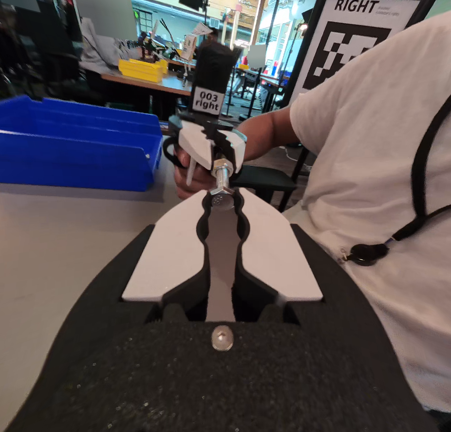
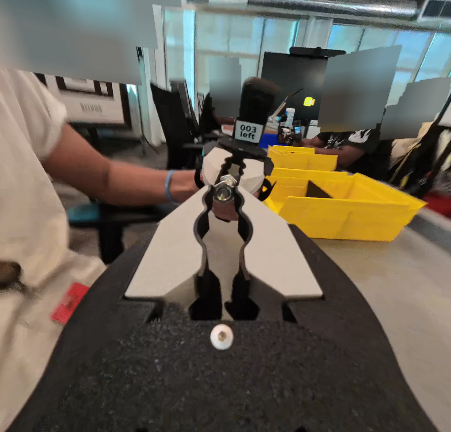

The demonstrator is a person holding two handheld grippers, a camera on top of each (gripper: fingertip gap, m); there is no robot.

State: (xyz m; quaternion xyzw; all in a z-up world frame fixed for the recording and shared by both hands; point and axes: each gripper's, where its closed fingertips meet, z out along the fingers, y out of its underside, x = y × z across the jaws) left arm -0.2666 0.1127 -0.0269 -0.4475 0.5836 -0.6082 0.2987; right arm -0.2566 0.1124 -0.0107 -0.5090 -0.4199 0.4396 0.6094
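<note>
Your left gripper (image 1: 221,201) is pinching the bolt (image 1: 220,180) by its hex head, fingers nearly closed and pressing on it. Your right gripper (image 2: 222,195) is clamping the nut (image 2: 223,194) on the bolt's far end, fingers just as narrow. You are holding both above the table (image 1: 61,237), a blue bin (image 1: 73,147) lying beside your left and a yellow bin (image 2: 341,210) beside your right.

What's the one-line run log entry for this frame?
left gripper: shut on bolt head | right gripper: shut on nut | nearby: blue bin, yellow bin
</note>
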